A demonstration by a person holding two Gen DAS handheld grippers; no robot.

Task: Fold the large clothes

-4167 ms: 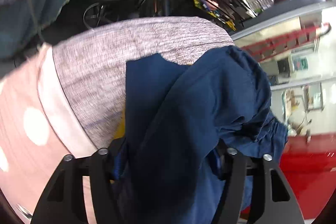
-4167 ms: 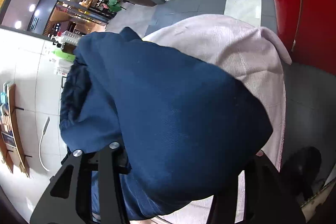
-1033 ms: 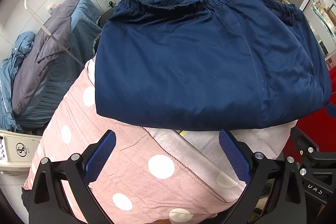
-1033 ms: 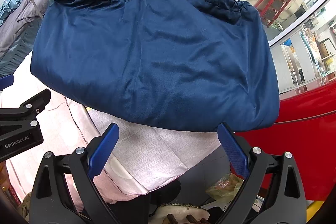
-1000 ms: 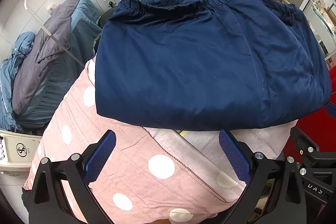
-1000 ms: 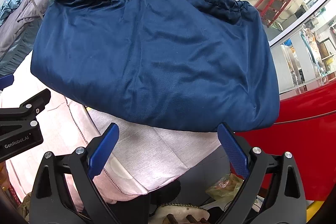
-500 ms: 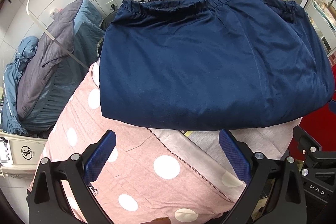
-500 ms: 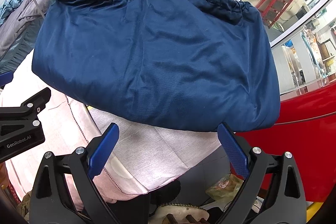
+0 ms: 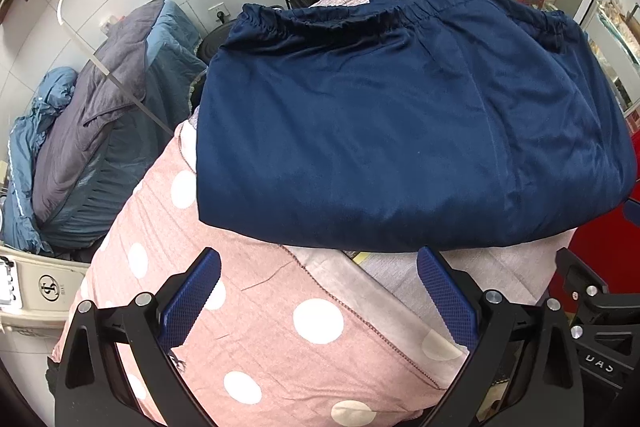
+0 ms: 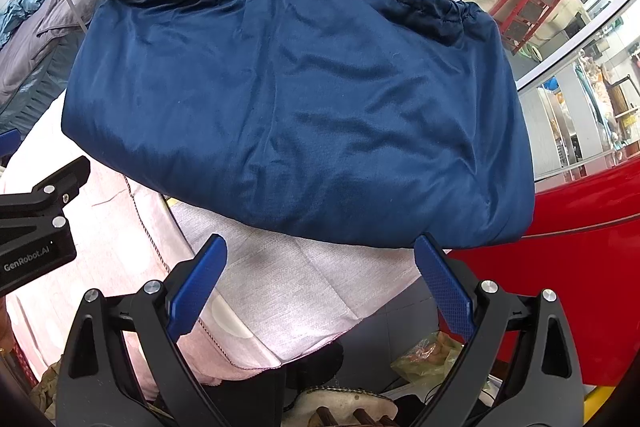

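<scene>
navy garment (image 9: 400,131): lay folded into a wide rectangle on the table, gathered elastic edge at the far side, fold edge nearest both tools. Looked like elastic-waist trousers or shorts; could not tell which.
table cover: pink polka-dot sheet (image 9: 280,327) on the left, grey-pink woven cloth (image 10: 288,287) under the garment's near-right part.
left tool (image 9: 320,291): spread wide, empty, held off the near edge of the garment, not touching it.
right tool (image 10: 320,279): spread wide, empty, near the garment's front-right corner, apart from it.
stage (judgement): fold looked done or 1 fold short; both tools were free for a regrip or a retreat.
risk 1: right end of the garment sat at the table's edge above the red panel (image 10: 580,267); a tug or a brush from the right tool could have slid the slick fabric off.
risk 2: a pinch at the near edge could have caught only the top layer, or the woven cloth beneath, and opened the fold or dragged the cover along.
risk 3: uneven pull from the 2 tools would have skewed the rectangle; the gathered far edge was already bunched and would not have lain flat.
risk 4: the 2 tools were close side by side; crossing paths could have knocked them together.
</scene>
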